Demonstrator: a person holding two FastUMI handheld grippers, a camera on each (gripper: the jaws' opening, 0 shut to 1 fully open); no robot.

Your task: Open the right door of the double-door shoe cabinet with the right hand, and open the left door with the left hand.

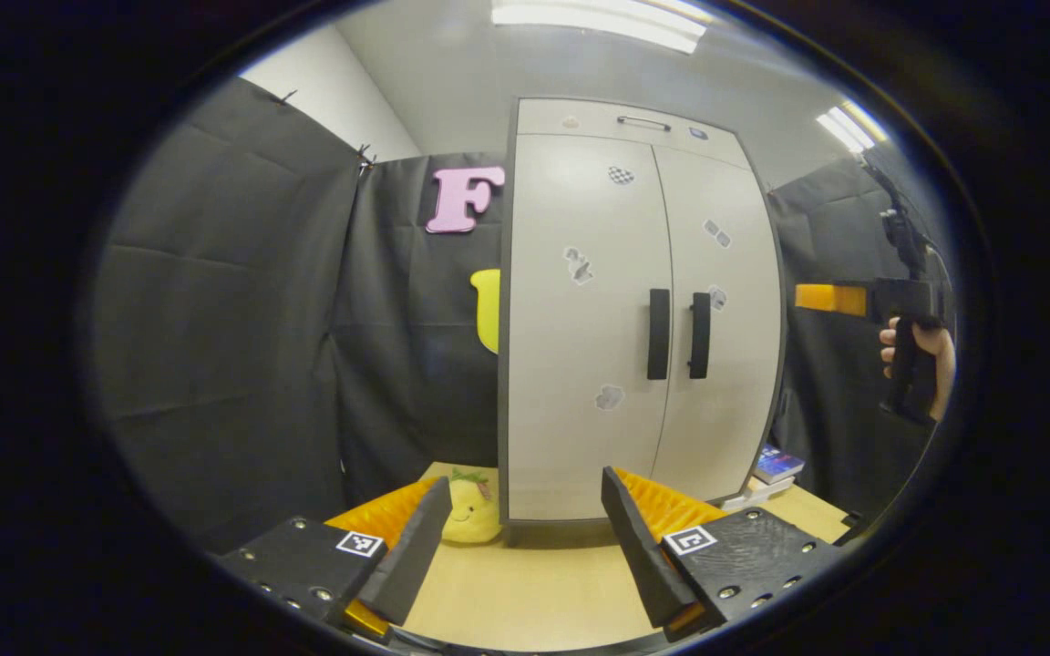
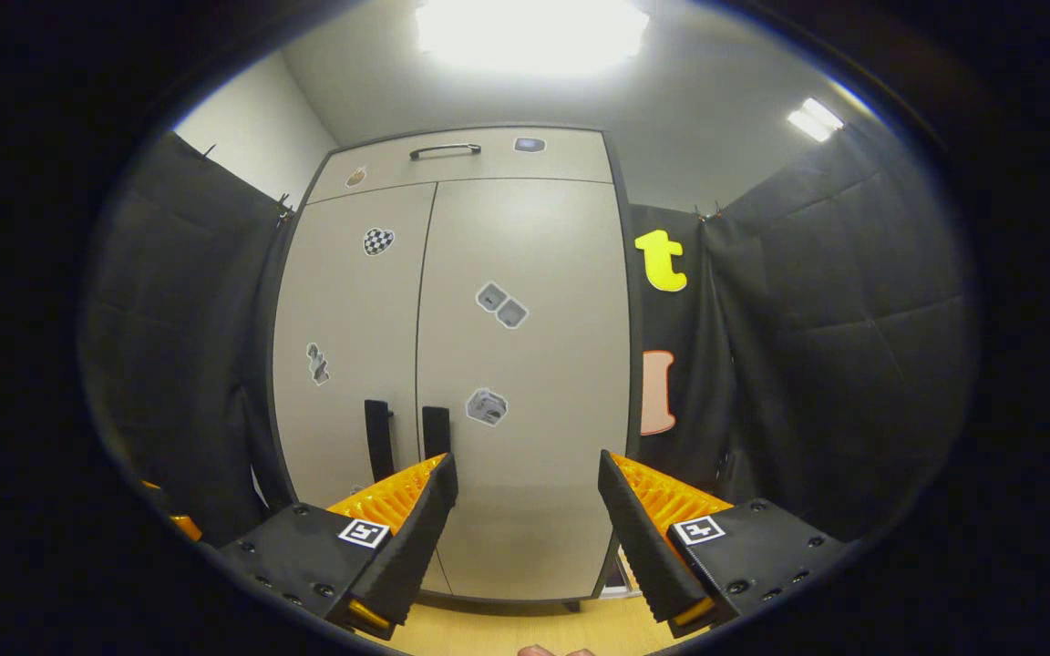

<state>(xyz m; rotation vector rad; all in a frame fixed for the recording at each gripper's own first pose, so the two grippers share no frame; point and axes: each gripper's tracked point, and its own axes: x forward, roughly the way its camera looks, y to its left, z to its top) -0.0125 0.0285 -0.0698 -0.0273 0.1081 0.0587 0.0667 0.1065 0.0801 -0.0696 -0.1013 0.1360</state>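
Right gripper view: right tool (image 2: pixel 525 510) spread apart, off right handle (image 2: pixel 436 431); handles adjacent, wrong-handle grab likely. Left tool (image 1: pixel 525 528) apart too.

My left gripper (image 1: pixel 525 538) points forward, its two fingers spread wide with nothing between them. My right gripper (image 2: pixel 525 533) is likewise parted and empty. In the left gripper view that right gripper appears far off to the side, level, my hand (image 1: pixel 919 360) wrapped around its black grip.

Black hand-held gripper (image 1: pixel 525 538), orange ribbed finger pads (image 1: pixel 666 506), square tags, screws
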